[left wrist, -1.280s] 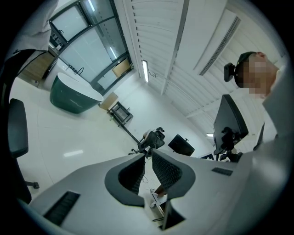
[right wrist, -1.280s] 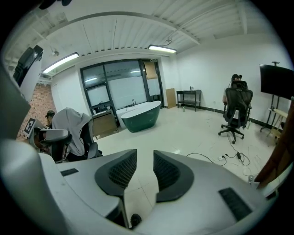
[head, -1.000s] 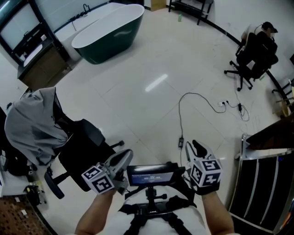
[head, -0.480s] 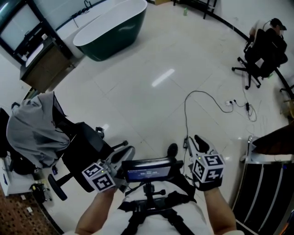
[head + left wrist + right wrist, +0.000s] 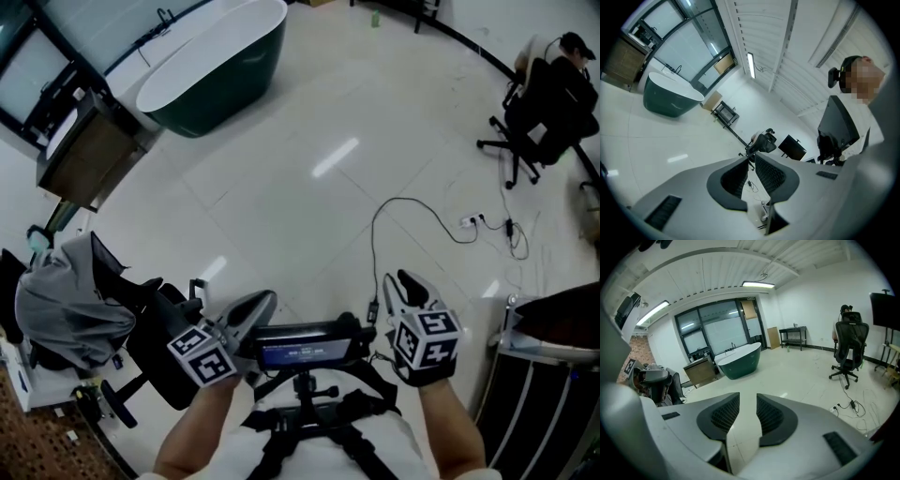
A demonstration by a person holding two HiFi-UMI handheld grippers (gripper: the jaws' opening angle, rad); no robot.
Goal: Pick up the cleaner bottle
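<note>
Left gripper (image 5: 255, 309) and right gripper (image 5: 401, 284) show jaws slightly apart (both empty).

Bright, even light from ceiling strips (image 5: 758, 285); a glare streak (image 5: 336, 157) crosses the glossy floor (image 5: 281, 234) beside the bathtub (image 5: 211, 66); fisheye edges bend and darken.

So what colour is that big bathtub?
The bathtub is dark green outside and white inside; the head view shows it best.
</note>
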